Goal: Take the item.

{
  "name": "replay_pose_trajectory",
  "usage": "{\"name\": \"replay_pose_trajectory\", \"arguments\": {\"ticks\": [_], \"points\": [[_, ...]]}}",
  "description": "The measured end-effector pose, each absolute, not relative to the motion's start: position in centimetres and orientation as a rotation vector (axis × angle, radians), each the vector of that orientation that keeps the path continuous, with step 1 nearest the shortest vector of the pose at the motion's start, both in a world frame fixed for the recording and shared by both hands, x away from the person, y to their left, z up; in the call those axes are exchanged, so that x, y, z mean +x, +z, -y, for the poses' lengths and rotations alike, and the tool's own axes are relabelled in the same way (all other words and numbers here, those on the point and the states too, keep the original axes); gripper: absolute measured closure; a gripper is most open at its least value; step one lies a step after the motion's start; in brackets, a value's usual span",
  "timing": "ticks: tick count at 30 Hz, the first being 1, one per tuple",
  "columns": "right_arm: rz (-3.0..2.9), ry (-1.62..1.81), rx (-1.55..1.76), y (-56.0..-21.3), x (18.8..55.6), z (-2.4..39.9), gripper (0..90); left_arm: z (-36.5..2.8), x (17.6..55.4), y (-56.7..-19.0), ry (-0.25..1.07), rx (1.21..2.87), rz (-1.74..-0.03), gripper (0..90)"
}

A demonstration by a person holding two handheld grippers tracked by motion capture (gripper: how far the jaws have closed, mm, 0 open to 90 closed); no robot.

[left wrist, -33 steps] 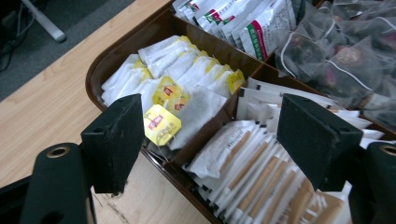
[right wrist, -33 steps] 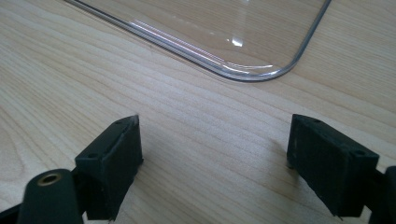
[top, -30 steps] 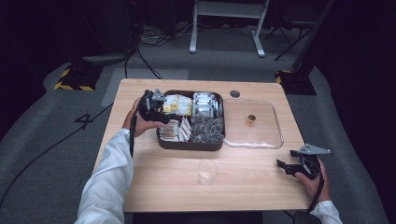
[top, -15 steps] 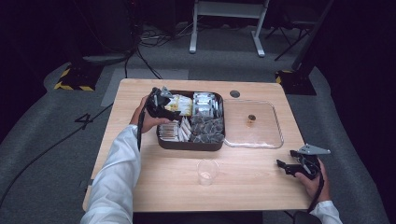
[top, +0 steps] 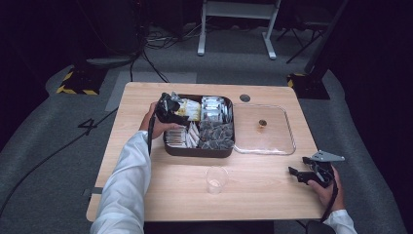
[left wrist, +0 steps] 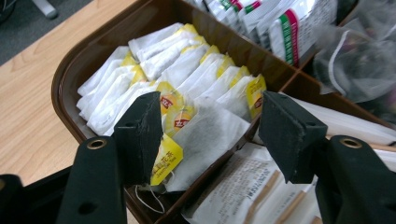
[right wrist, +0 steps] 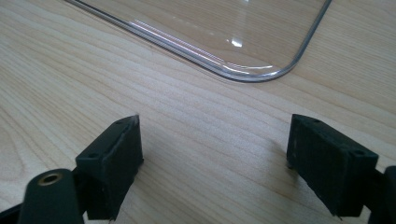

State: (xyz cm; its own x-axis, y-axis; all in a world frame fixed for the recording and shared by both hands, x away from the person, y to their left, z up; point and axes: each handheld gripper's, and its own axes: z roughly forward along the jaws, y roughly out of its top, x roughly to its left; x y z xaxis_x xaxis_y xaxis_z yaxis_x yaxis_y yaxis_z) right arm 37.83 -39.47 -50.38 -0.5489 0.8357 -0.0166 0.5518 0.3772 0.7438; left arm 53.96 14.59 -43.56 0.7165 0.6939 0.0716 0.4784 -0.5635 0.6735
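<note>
A dark brown divided tray (top: 197,152) stands mid-table, packed with sachets. My left gripper (top: 170,108) dips into its back left compartment, over white tea bags with yellow tags (top: 187,109). In the left gripper view these tea bags (left wrist: 205,79) lie stacked, and one flat bag (left wrist: 210,135) sits between my jaws. The left gripper (left wrist: 212,126) has just been closing; one jaw brushes a yellow tag, the other stands apart from the bag. My right gripper (top: 297,174) rests low at the table's right front, open (right wrist: 212,140), with bare wood between the jaws.
A clear plastic lid (top: 263,144) with a small brown knob (top: 262,124) lies right of the tray; its rounded corner (right wrist: 261,72) shows ahead of the right gripper. A small clear cup (top: 215,179) stands in front of the tray. Other compartments hold green-striped packets (left wrist: 280,32) and stick packs (left wrist: 243,186).
The left gripper has moved right and down from the tray's left edge into the tea bag compartment. The right hand has stayed put.
</note>
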Motion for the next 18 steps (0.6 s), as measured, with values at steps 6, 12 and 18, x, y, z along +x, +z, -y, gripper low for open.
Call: {"name": "replay_pose_trajectory", "arguments": {"ticks": [6, 12, 18], "points": [[-2.251, 0.992, 1.204, -50.38, 37.83, 39.47, 18.5, -14.41, 54.29, -44.03, 0.460, 2.286, -0.919, 41.8], [-2.251, 0.992, 1.202, -50.38, 37.82, 39.46, 18.6, -14.70, 54.74, -44.24, 0.454, 2.276, -0.952, 51.8], [-2.251, 0.991, 1.200, -50.37, 37.80, 39.45, 18.6, -14.44, 54.81, -44.67, 0.460, 2.290, -0.942, 72.4]]}}
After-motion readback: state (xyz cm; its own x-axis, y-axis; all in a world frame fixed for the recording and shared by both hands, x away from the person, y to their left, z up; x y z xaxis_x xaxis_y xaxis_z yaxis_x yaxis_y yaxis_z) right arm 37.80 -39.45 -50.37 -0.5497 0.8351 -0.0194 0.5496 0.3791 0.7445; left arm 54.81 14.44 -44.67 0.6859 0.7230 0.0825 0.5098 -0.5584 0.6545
